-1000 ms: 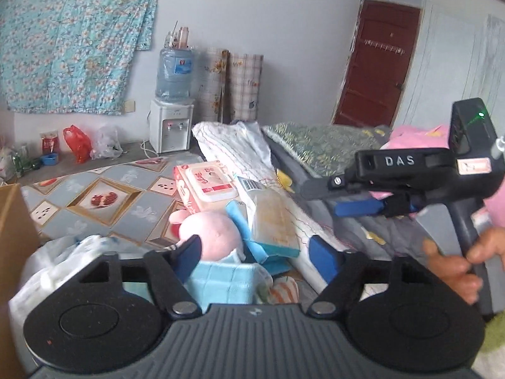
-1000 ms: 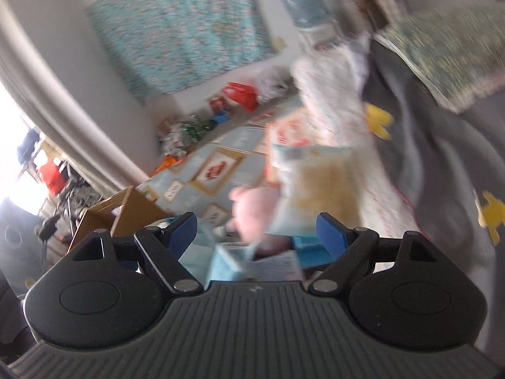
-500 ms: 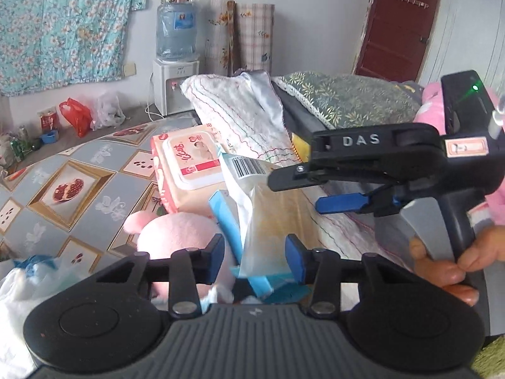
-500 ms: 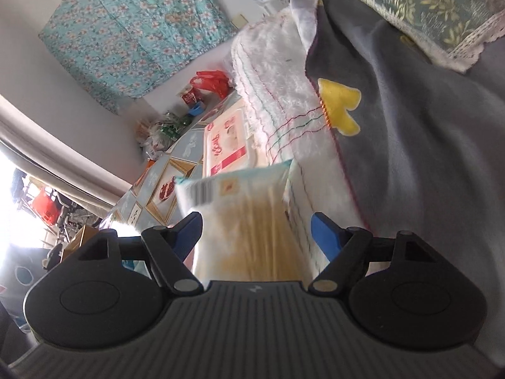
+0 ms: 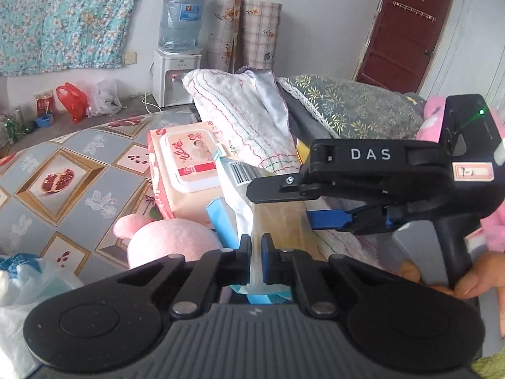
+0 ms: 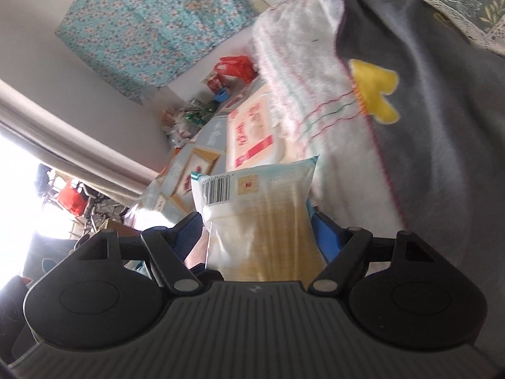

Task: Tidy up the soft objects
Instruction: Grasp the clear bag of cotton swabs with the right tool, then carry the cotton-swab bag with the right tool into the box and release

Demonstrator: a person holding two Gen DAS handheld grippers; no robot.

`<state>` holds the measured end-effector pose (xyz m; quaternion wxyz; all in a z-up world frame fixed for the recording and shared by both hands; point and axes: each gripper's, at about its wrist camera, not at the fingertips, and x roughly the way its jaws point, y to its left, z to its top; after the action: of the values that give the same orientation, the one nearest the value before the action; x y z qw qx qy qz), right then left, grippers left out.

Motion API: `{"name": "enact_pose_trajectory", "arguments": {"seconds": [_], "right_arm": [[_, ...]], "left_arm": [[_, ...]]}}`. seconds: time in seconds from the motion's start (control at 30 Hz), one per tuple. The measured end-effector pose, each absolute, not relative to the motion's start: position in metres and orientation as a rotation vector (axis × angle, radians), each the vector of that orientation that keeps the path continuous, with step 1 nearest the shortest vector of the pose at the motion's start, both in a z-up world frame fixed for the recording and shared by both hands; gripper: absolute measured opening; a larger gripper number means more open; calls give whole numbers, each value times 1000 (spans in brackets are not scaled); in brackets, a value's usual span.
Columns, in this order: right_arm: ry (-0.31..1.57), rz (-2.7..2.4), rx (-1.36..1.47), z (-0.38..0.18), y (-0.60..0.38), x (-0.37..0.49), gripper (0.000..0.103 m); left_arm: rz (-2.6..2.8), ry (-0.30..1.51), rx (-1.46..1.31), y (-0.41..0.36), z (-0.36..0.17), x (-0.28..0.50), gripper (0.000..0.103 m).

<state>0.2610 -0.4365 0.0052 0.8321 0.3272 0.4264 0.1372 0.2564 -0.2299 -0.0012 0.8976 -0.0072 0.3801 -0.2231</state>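
A clear plastic tissue pack [image 5: 277, 221] with a barcode and beige contents lies on the pile at the bed's edge. My left gripper [image 5: 257, 260] is shut on its thin near edge. The right gripper [image 5: 293, 203] comes in from the right, held by a hand [image 5: 473, 284]. In the right wrist view the same tissue pack [image 6: 262, 221] fills the gap of my right gripper [image 6: 257, 237], with both blue pads against its sides. A pink plush toy [image 5: 170, 243] sits to the left, beside a blue packet [image 5: 221, 221]. A pink wet-wipes pack [image 5: 186, 161] lies behind them.
A white fluffy blanket [image 5: 243, 117] and a grey quilt [image 6: 426, 126] cover the bed on the right. A patterned mat [image 5: 63, 183] spreads to the left. A water dispenser [image 5: 176, 63] stands by the far wall. A white plastic bag [image 5: 19, 293] is at the lower left.
Both grippers moved forward and down onto the tissue pack. The left jaws closed from wide open onto the pack's edge. The right jaws narrowed slightly around the pack.
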Motion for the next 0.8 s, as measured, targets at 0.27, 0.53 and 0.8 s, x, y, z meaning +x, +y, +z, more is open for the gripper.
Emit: {"name": "enact_pose_trajectory", "arguments": {"seconds": [0.27, 0.53, 0.8], "right_arm": [[870, 356, 653, 30, -404, 243, 63], [793, 455, 616, 91, -363, 206, 63], [779, 645, 568, 145, -256, 198, 63]], "left_arm": [[-467, 746, -66, -200, 20, 232, 5], [-458, 613, -101, -149, 70, 185, 5], [-346, 491, -136, -53, 114, 139, 5]]}}
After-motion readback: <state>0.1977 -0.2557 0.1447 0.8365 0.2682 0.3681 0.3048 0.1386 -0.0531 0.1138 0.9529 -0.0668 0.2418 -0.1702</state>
